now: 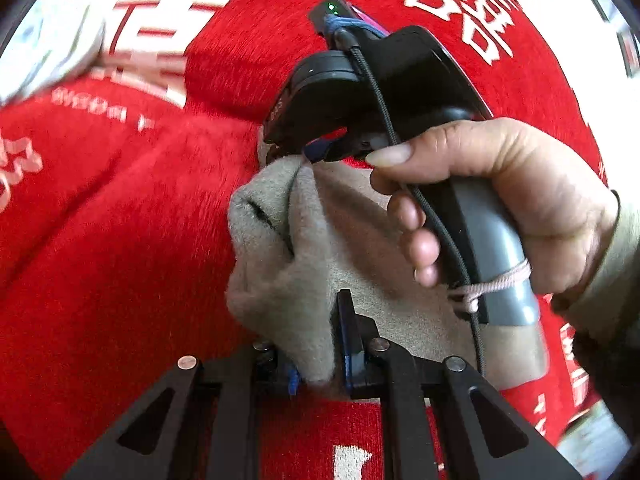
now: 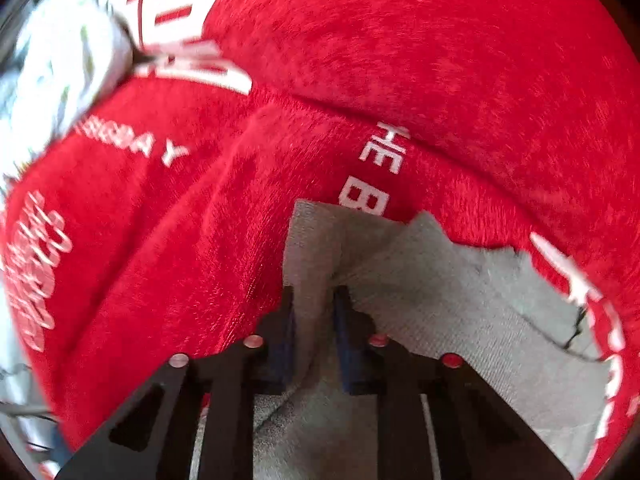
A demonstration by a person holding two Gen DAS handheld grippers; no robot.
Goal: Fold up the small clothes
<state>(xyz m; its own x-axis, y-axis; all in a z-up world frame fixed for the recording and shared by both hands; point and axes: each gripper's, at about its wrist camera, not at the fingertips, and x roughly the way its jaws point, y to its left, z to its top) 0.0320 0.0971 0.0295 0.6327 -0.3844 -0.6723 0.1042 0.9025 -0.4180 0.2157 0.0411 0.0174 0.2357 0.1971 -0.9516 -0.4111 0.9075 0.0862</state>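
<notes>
Lay on a red plush blanket [image 1: 120, 240]: grey garment [image 1: 280, 264], bunched. Nipped at one fold by the left gripper [image 1: 316, 344], nearly closed; pinched at another by the right gripper [image 2: 314, 320], jaws likewise tight on cloth. Held in a hand [image 1: 520, 200], cable trailing across. Printed in white: Chinese characters, "THE B" [image 2: 376, 176].

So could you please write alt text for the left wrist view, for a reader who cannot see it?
The left gripper pinches a bunched fold of a grey-beige garment lying on a red plush cloth with white lettering. Beyond it, a hand holds the right gripper, whose fingers grip the garment's far end.
</notes>
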